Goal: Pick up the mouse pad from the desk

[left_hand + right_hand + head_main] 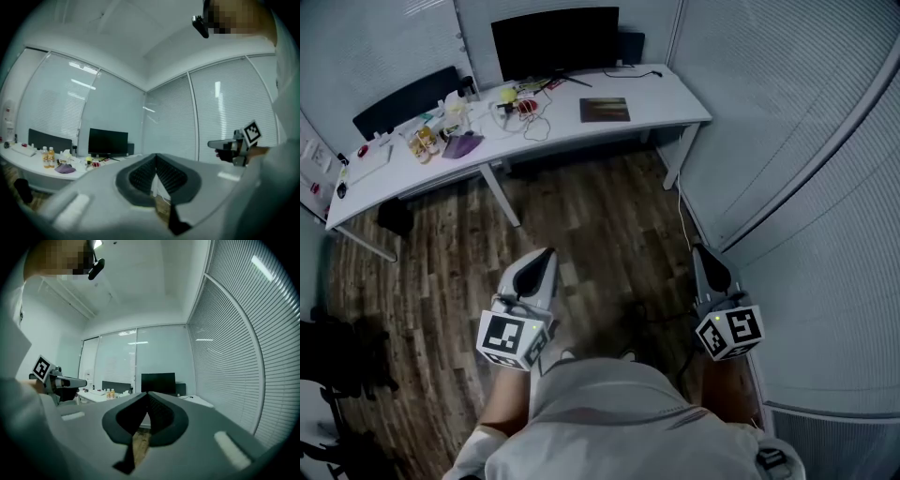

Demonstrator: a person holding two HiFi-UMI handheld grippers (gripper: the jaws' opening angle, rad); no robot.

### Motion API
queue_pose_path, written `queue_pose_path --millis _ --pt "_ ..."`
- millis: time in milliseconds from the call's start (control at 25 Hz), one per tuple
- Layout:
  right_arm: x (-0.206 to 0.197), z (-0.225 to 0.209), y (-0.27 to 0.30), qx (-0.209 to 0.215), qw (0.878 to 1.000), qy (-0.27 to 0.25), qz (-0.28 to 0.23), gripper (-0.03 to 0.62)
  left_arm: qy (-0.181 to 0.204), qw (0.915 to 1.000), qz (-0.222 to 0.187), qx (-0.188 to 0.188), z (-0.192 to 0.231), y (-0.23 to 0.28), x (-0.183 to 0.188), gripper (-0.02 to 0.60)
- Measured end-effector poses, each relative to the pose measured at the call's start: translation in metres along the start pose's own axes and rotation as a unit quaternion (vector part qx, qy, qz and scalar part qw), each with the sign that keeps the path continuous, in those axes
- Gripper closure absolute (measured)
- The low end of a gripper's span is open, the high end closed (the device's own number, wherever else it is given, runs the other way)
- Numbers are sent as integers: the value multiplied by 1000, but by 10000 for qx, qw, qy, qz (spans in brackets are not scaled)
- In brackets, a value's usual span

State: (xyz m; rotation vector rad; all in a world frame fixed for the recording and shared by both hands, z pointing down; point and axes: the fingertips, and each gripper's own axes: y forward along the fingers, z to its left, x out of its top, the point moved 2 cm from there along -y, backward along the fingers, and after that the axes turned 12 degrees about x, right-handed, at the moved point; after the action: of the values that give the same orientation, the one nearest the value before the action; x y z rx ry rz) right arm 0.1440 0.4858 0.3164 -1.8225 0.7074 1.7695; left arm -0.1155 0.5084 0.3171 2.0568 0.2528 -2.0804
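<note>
Pressing together with nothing between them, the jaws of the left gripper (155, 158) and the right gripper (147, 394) are both fully closed and empty. Both grippers are held level above the wooden floor (600, 216), well short of the monitor (555, 39). The mouse pad (605, 110) lies flat on the white desk (670, 98), just in front of the monitor's right half. Bottles (423, 142) stand on the desk well to the monitor's left.
</note>
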Motion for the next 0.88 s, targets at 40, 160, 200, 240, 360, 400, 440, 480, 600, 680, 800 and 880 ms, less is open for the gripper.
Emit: queue_pose_path --millis 40,160,200,240,360,400,440,480,600,680,800,880 --pt "0 0 0 27 10000 30 -28 588 8 10000 12 -5 -1 1 -1 578" --pt "-1 -5 -1 226 9993 164 -254 586 11 10000 45 -2 -5 6 -3 579" --pt "0 -6 -1 297 9987 210 -346 586 11 10000 52 2 -6 7 -3 579" --pt "0 -8 -2 338 9983 250 -412 588 13 10000 57 6 -7 9 -3 578" --pt "-1 -16 -7 332 9979 347 -433 588 31 10000 72 24 -14 12 -1 578" --pt "-2 -20 -9 328 9978 384 -423 588 36 9999 89 30 -18 14 -1 578" --pt "-4 -25 -11 329 9977 418 -414 588 41 9999 108 36 -22 16 -1 578" --pt "-5 -30 -13 332 9976 443 -404 588 42 9999 127 44 -25 20 -1 578" --pt "-10 -47 -17 334 9974 544 -347 587 45 9998 196 85 -37 30 -3 578" --pt "-16 -60 -23 345 9968 652 -303 588 63 9996 245 123 -49 35 -7 578" --pt "-32 -80 -33 378 9955 846 -180 588 81 9992 336 203 -69 41 -14 578" --pt "-45 -90 -34 396 9946 960 -51 588 79 9988 403 273 -75 45 -18 578"
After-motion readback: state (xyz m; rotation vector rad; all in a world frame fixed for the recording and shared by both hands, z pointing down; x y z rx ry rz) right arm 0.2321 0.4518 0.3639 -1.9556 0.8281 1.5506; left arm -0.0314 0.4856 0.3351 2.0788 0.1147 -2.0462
